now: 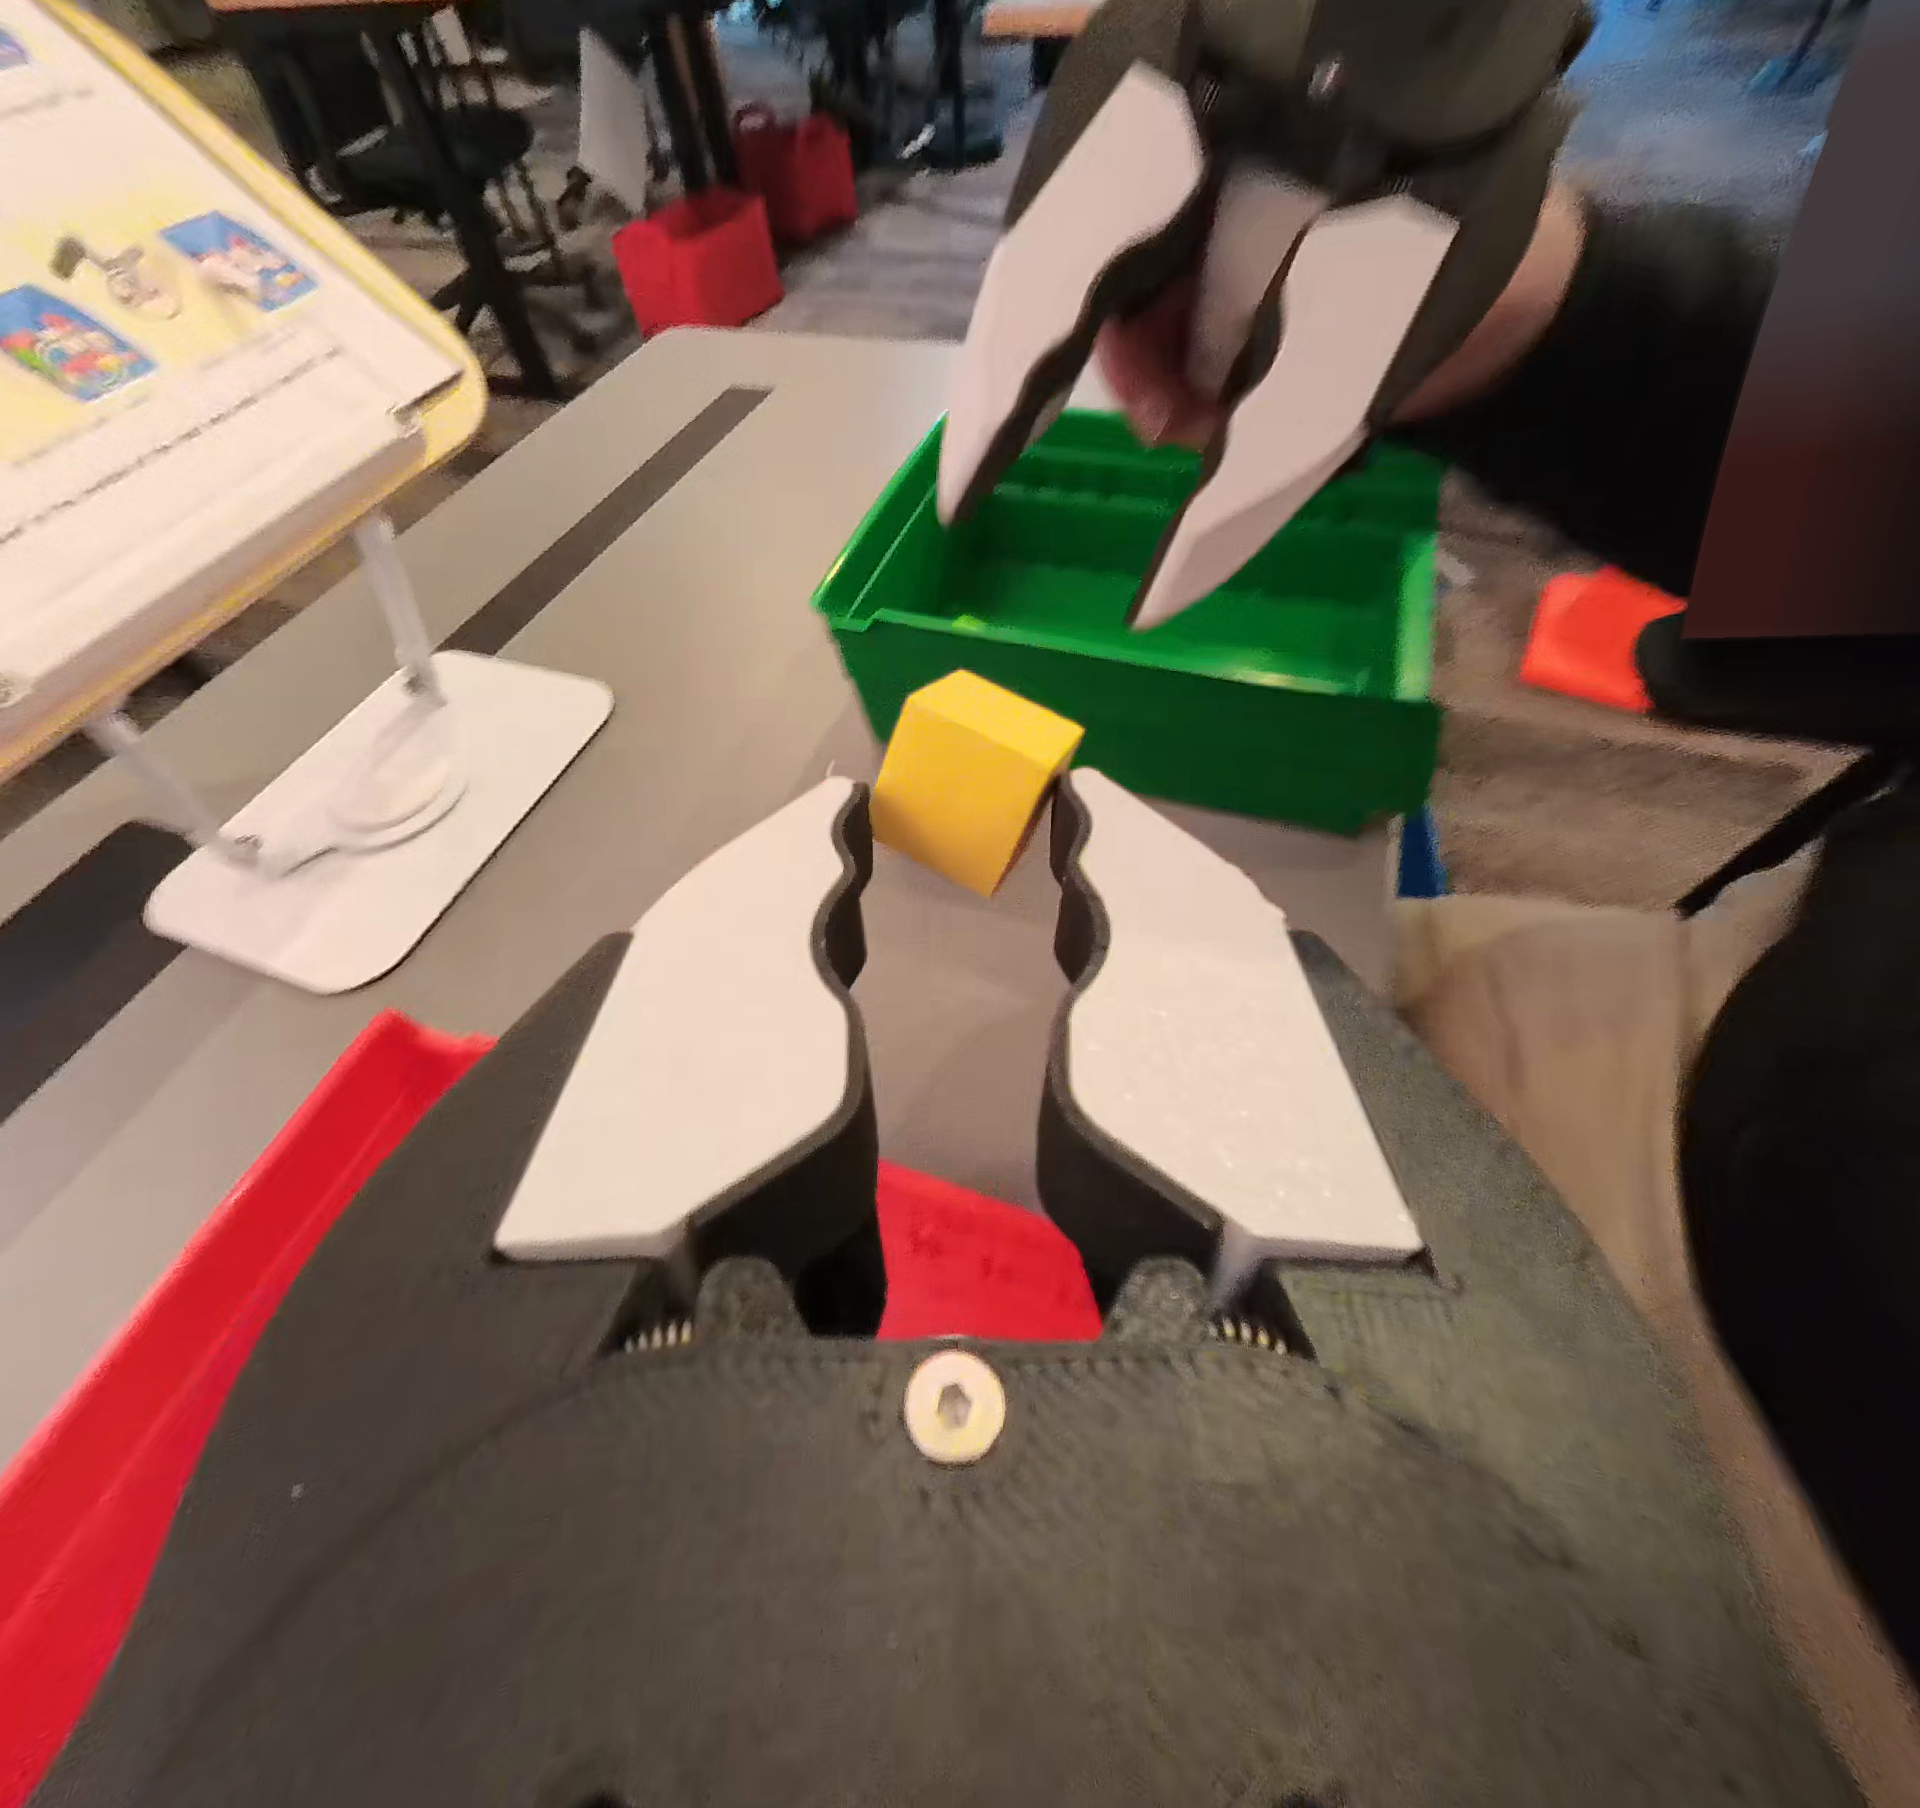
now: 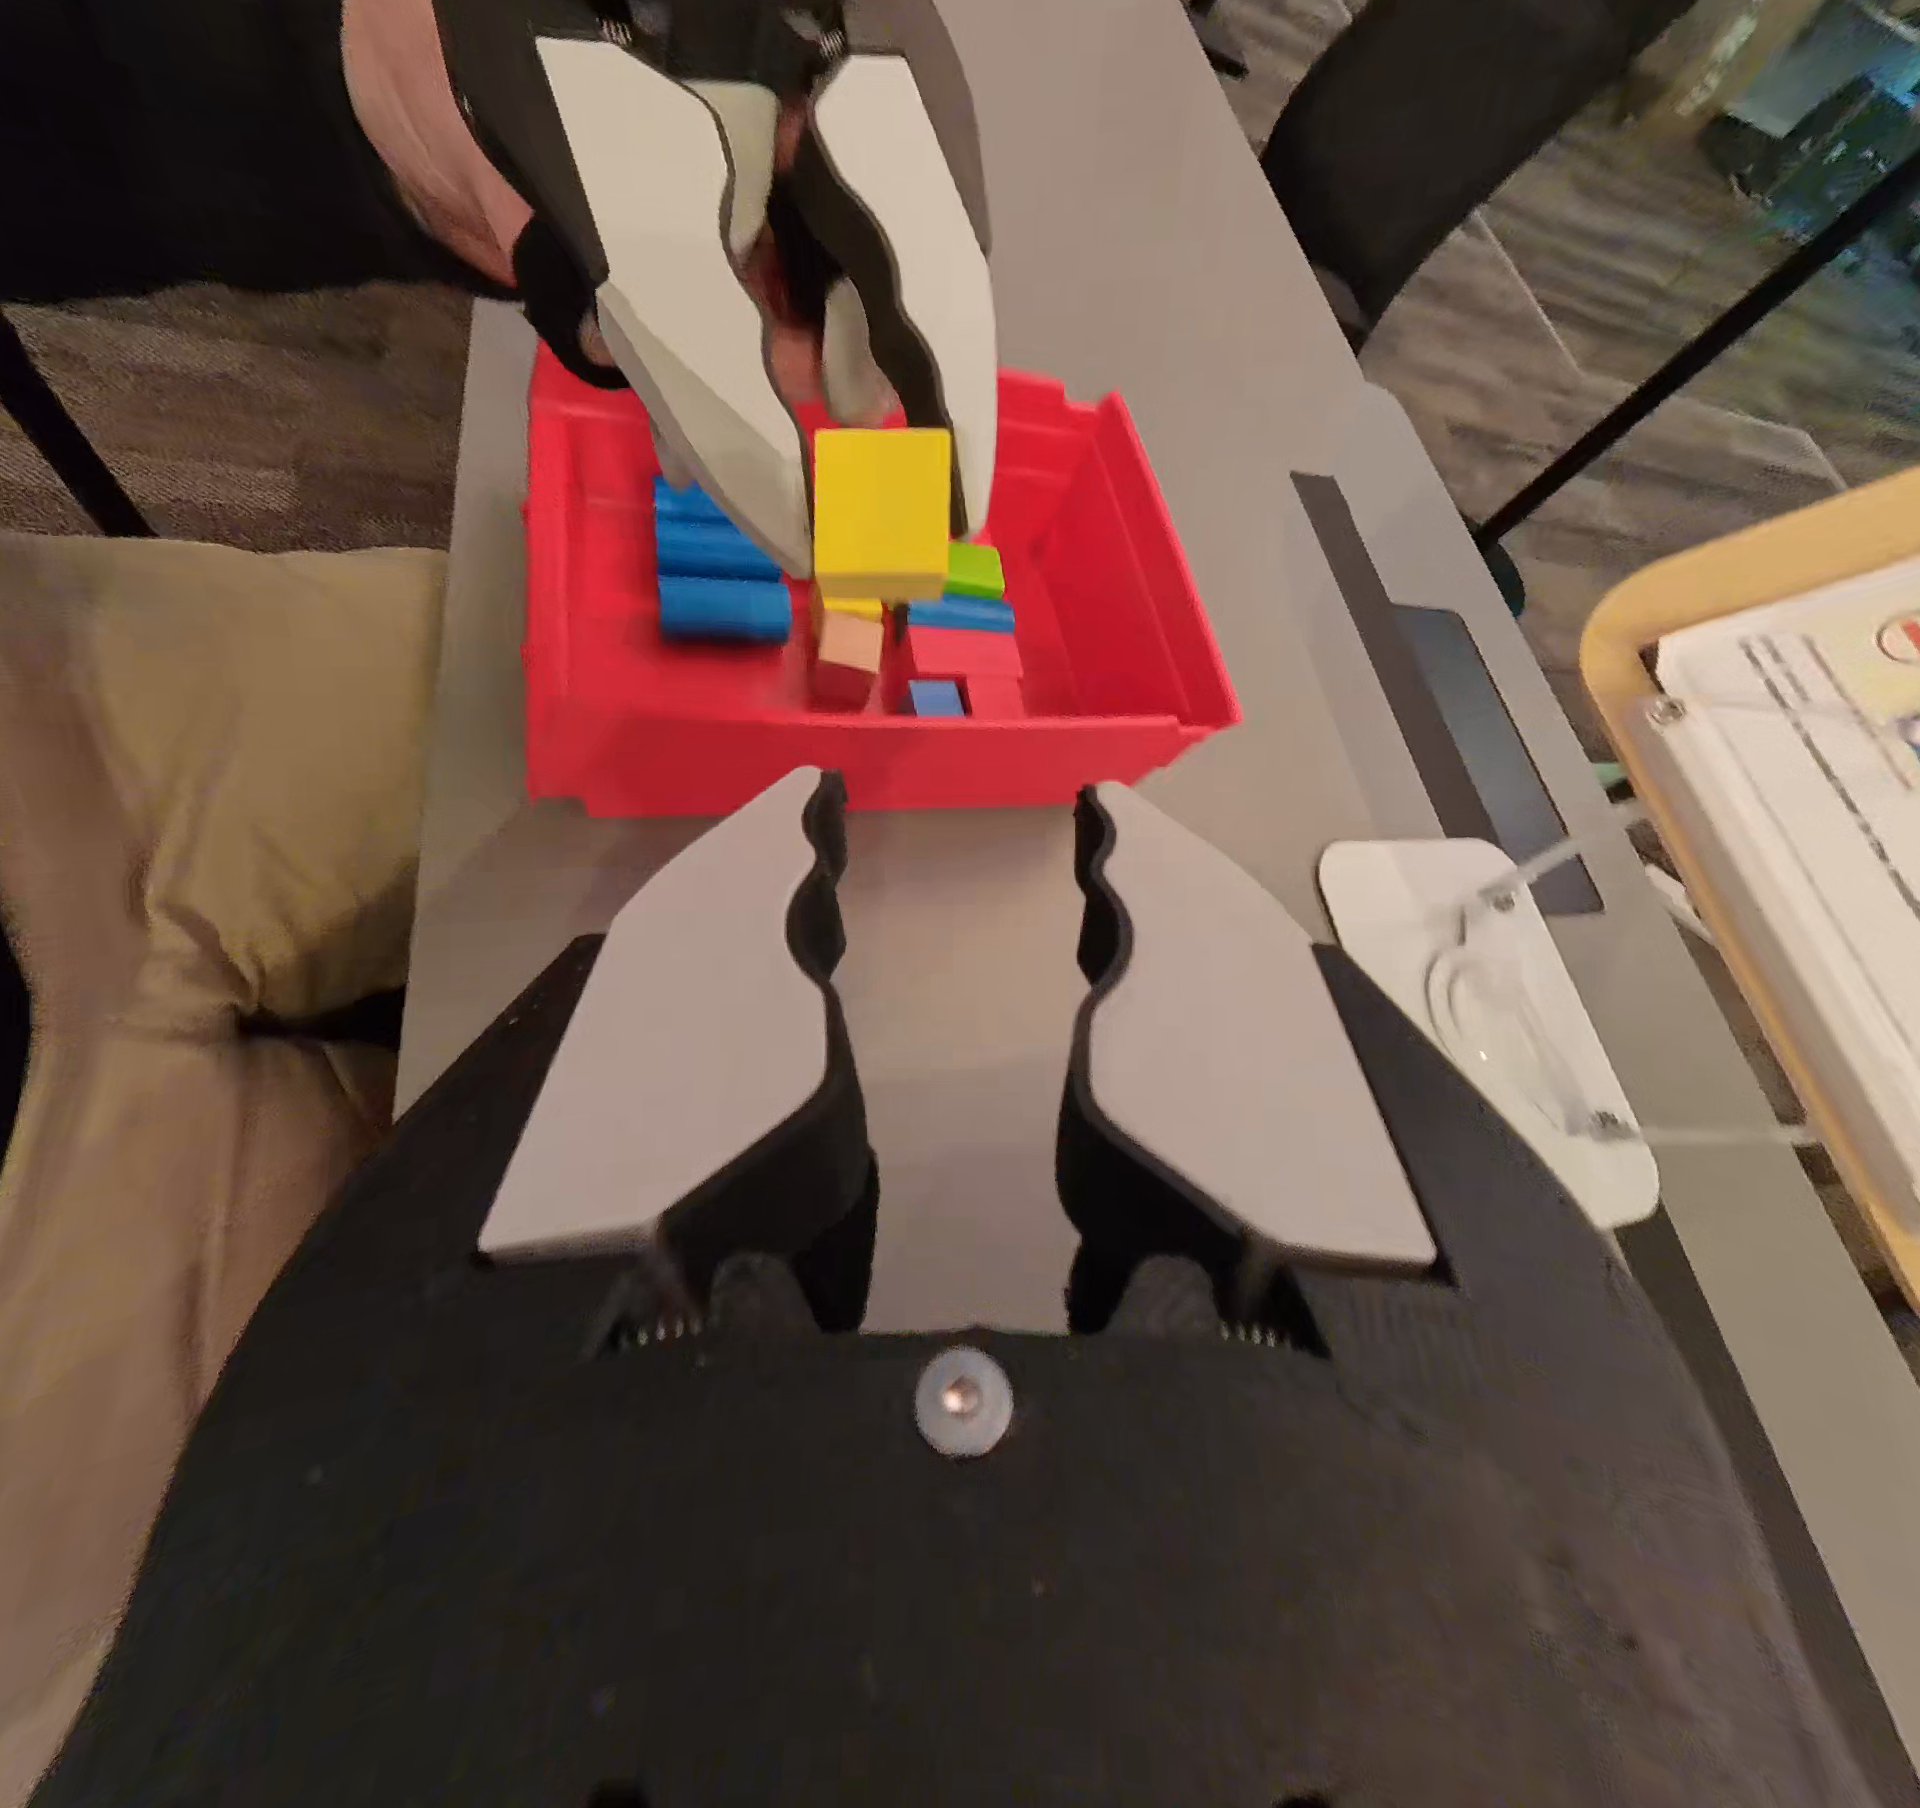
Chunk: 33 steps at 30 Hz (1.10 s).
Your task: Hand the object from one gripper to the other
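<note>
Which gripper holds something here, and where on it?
The left gripper pinches the yellow block by two opposite side faces at its fingertips. The right gripper is open, holding nothing.

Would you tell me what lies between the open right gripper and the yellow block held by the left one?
In the right wrist view, the red bin's near wall and bare grey table separate the right gripper from the yellow block.

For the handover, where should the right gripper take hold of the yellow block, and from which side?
Probably the free end of the yellow block that sticks out past the left gripper fingertips. The right gripper, open and facing it, can close across two flat opposite faces there, clear of those fingers.
</note>
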Each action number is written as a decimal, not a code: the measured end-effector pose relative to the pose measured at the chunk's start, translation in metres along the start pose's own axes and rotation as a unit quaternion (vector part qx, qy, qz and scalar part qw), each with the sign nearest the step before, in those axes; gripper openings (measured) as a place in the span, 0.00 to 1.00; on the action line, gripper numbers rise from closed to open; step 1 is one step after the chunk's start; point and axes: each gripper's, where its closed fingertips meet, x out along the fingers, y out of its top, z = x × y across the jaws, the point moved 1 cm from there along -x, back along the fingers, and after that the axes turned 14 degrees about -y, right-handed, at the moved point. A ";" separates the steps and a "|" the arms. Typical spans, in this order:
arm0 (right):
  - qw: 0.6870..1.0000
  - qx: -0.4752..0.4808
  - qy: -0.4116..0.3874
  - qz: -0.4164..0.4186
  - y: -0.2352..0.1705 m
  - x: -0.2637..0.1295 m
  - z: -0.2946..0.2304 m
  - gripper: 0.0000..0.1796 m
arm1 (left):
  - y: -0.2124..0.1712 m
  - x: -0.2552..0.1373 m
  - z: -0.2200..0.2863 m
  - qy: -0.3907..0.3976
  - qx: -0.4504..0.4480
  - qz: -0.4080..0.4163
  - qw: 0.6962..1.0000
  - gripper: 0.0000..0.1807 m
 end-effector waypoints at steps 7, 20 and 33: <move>0.995 0.065 0.039 0.065 0.024 0.002 -0.016 0.23 | 0.016 0.013 0.017 -0.034 -0.010 0.037 0.999 0.18; 0.989 0.076 0.078 0.097 0.032 -0.004 -0.026 0.14 | 0.019 0.015 0.025 -0.048 0.000 0.038 0.998 0.18; 0.998 0.067 0.013 0.012 -0.003 -0.042 0.037 0.14 | 0.016 -0.001 0.012 -0.006 0.018 0.020 1.000 0.21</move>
